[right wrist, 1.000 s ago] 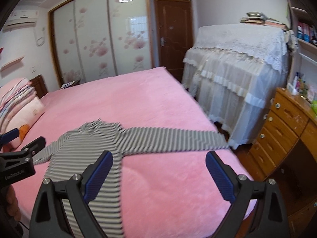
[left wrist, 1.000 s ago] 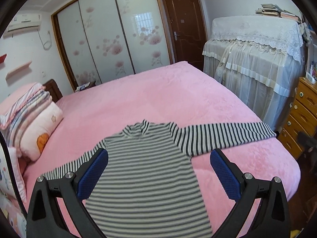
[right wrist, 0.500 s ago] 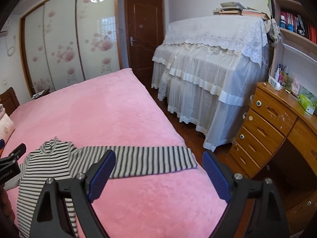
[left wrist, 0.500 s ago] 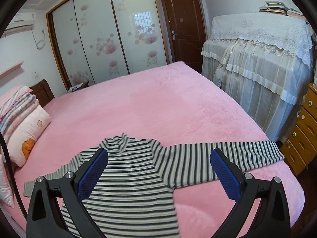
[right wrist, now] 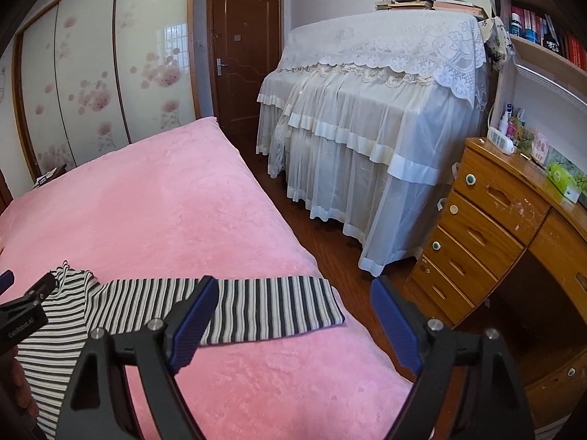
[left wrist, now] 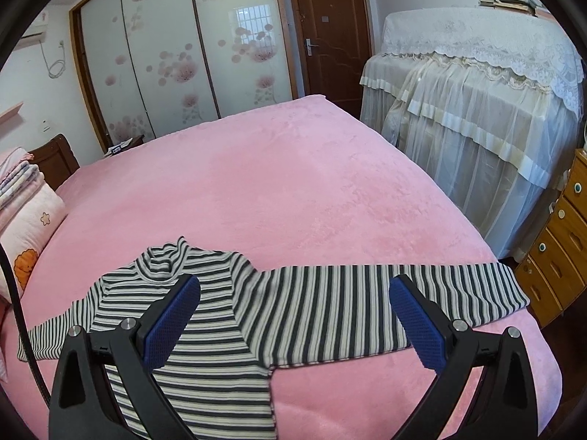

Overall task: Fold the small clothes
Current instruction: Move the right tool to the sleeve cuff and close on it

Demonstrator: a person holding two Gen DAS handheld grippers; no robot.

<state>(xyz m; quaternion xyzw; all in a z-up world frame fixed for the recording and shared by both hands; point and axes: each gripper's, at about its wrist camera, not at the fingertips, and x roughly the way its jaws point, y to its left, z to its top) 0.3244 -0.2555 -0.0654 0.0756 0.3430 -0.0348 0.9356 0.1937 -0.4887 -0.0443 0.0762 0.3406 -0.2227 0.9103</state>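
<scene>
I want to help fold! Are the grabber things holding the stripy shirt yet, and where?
No. Both the left gripper and right gripper are open, holding nothing. The striped shirt lies flat on the pink bed.

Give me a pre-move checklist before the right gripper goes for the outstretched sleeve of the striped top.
1. Right gripper open and empty: ok.
2. Left gripper open, holding nothing: ok.
3. Striped top spread flat on the pink bed: ok.
4. Outstretched sleeve lying straight, cuff in view: ok.
5. Cuff safely on the bed: cannot tell; it lies close to the edge.
6. Hem of the top smooth: cannot tell, it is out of view.
</scene>
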